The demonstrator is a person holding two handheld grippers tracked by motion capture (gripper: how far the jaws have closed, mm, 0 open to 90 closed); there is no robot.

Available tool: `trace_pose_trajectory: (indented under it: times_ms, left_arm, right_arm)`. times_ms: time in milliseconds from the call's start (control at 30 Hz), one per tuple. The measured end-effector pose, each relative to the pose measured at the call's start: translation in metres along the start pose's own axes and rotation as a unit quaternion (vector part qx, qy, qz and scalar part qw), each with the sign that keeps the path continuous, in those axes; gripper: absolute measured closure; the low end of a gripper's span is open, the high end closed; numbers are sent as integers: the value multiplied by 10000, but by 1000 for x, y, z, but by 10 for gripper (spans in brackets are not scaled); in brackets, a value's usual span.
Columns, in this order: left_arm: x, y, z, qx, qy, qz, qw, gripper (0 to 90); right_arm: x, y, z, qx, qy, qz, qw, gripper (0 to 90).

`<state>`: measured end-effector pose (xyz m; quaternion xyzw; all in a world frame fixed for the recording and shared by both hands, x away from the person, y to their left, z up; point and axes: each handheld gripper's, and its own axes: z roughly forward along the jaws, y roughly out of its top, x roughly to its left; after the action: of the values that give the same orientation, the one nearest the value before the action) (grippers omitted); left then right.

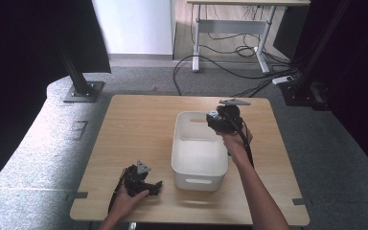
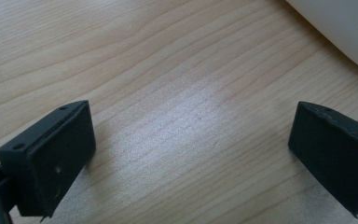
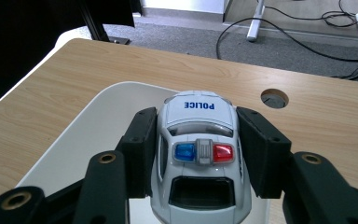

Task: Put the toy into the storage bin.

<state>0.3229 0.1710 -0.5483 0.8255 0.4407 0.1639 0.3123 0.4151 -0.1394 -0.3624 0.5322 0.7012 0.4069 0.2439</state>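
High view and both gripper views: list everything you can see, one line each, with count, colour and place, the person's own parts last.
toy police car: 1, white with blue and red roof lights, clamped between the right gripper's jaws above the bin
bin: 1, white, on the table right of centre
table: 1, light wood, with a round cable hole near its far edge
desk: 1, grey legs, background floor
cables: several, black, on the grey carpet behind the table
left gripper: 1, black, jaws apart, resting on the table near the front edge
right gripper: 1, black, over the bin's far end
hands: 2, one on each gripper
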Motion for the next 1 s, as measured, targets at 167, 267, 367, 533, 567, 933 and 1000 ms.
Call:
trace_pose_trajectory:
  times_ms: [167,267,367,533,567,933,1000]
  left_arm:
    - [0,0,0,0,0,0,10000,6]
    - [0,0,0,-1,-1,0,10000,6]
    - [0,0,0,3,-5,2,10000,6]
    - [0,0,0,-2,-3,2,10000,6]
    - [0,0,0,0,-4,5,10000,6]
    - [0,0,-1,-1,-5,16,10000,8]
    - [0,-1,-1,-2,-5,16,10000,8]
  right_arm:
    - [3,1,3,15,13,6,10000,503]
    - [6,0,6,47,27,8,10000,503]
    - [9,0,8,51,49,-15,10000,503]
    - [12,2,11,68,56,-30,10000,502]
    - [12,2,11,70,54,-31,10000,503]
    - [22,4,21,121,128,-43,9998,503]
    - [24,4,23,130,151,-46,9998,503]
